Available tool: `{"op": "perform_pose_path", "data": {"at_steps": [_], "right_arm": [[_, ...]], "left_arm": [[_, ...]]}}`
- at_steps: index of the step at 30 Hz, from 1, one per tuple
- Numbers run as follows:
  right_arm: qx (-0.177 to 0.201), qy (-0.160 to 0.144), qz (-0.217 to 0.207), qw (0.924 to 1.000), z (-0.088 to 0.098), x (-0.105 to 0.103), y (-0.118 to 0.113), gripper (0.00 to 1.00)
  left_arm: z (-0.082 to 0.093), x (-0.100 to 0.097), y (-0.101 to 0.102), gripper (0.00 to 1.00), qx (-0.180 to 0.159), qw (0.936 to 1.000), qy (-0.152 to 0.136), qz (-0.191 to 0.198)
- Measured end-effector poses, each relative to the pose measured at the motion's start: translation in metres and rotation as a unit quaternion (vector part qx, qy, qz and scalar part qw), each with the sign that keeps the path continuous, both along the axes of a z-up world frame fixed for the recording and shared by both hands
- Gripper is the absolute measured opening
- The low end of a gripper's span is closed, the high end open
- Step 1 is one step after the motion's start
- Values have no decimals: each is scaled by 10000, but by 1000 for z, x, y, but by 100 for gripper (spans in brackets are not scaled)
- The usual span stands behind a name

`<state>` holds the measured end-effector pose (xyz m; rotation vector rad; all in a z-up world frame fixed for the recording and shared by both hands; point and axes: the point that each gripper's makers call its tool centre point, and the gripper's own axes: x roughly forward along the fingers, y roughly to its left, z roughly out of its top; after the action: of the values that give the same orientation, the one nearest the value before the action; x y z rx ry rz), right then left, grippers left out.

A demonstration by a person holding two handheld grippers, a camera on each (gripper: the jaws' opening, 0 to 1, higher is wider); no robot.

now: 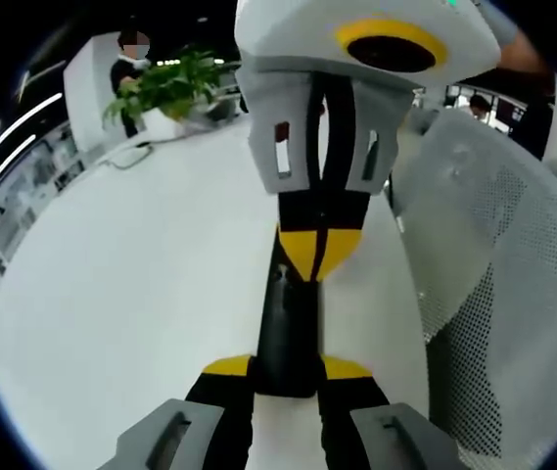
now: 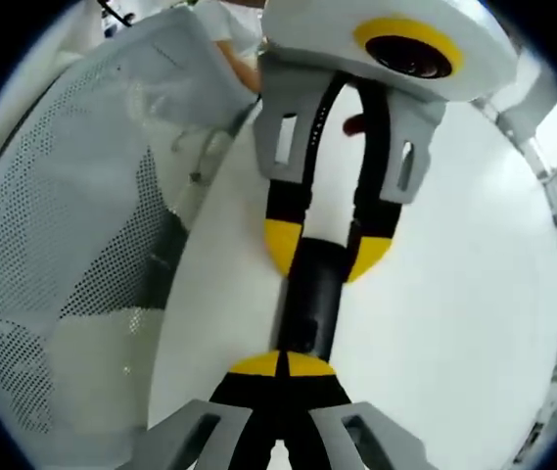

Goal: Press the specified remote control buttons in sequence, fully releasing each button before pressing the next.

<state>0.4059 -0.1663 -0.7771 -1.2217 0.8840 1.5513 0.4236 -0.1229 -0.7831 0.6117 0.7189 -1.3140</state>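
Left gripper view, nearest first. The left gripper [image 1: 286, 377] rises from the bottom edge, its yellow-tipped jaws spread and pinching the near end of the black remote control [image 1: 288, 328], one jaw on each long side. The remote runs straight ahead from the jaws, lying just above the white table [image 1: 131, 294]. At its far end the right gripper [image 1: 319, 250] comes down from the top of the view; its yellow tips are pressed together and sit on the remote's far end. Right of both tongs, just beside the table edge, is a white mesh chair [image 1: 498, 284]. Far ahead and left of the tongs stands a potted plant [image 1: 165, 88] on the table, with a person [image 1: 126, 64] in dark clothes behind it.

Right gripper view, nearest first. The right gripper [image 2: 283, 364] shows its yellow tips closed against each other, touching the near end of the remote control [image 2: 312, 294]; whether they press a button cannot be told. Beyond, the left gripper [image 2: 325, 257] enters from the top, jaws apart, gripping the remote's other end between its yellow pads. White table [image 2: 454, 294] lies right of the tongs; the mesh chair [image 2: 72, 255] is to their left. Button faces are hidden in both views.
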Motion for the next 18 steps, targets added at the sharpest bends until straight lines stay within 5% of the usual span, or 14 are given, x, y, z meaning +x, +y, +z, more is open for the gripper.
{"op": "perform_pose_path", "data": {"at_steps": [18], "right_arm": [[129,38,-191,9997,1,1,1,0]], "left_arm": [[0,1,0,24,-15,10000,-7,-7]]}}
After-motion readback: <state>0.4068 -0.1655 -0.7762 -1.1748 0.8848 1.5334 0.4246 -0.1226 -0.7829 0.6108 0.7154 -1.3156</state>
